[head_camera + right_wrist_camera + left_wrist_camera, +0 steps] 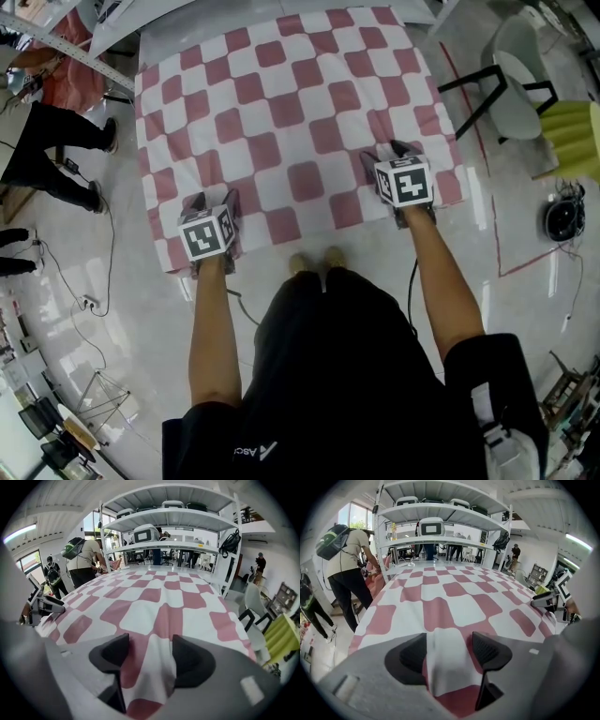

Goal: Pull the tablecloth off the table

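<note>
A pink-and-white checked tablecloth (291, 112) covers the table and hangs over its near edge. My left gripper (212, 199) sits at the near left edge. In the left gripper view a raised fold of the tablecloth (454, 592) fills the gap of that gripper (449, 651), pinched by both pads. My right gripper (388, 153) is at the near right edge, a little further in. The right gripper view shows the same thing: a ridge of the tablecloth (154, 597) is squeezed in that gripper (149, 656). Each gripper appears at the side of the other's view.
A person (56, 141) stands by the table's left side. At the right are a chair (511, 75), a yellow-green seat (572, 136) and a round device (564, 218) on the floor. A shelf rack (440, 513) stands beyond the far edge. Cables trail on the left floor.
</note>
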Demonstrator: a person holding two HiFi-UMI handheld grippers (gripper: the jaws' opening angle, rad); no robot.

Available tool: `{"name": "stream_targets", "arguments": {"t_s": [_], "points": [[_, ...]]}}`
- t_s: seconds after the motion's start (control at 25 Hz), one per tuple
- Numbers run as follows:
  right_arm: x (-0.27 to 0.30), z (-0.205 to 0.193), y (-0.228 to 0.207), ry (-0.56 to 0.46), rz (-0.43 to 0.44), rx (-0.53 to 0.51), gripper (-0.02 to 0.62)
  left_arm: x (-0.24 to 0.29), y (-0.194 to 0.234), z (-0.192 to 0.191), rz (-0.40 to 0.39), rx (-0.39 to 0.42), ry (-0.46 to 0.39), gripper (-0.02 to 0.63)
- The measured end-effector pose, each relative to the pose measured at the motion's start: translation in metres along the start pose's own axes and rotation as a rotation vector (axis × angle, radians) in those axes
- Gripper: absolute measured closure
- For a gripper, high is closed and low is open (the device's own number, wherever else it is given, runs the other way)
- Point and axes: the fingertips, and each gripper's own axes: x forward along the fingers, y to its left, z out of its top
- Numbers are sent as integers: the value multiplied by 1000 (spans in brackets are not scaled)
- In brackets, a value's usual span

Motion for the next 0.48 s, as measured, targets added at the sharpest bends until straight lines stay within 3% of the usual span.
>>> {"name": "stream_targets", "arguments": {"t_s": [0.28,0.48], "points": [[-2,-2,17,-2,1,-24,474,-4,-14,2,-1,25,-23,387],[-1,0,23,10,14,-14,565,-6,-13,2,15,24,-30,537]]}}
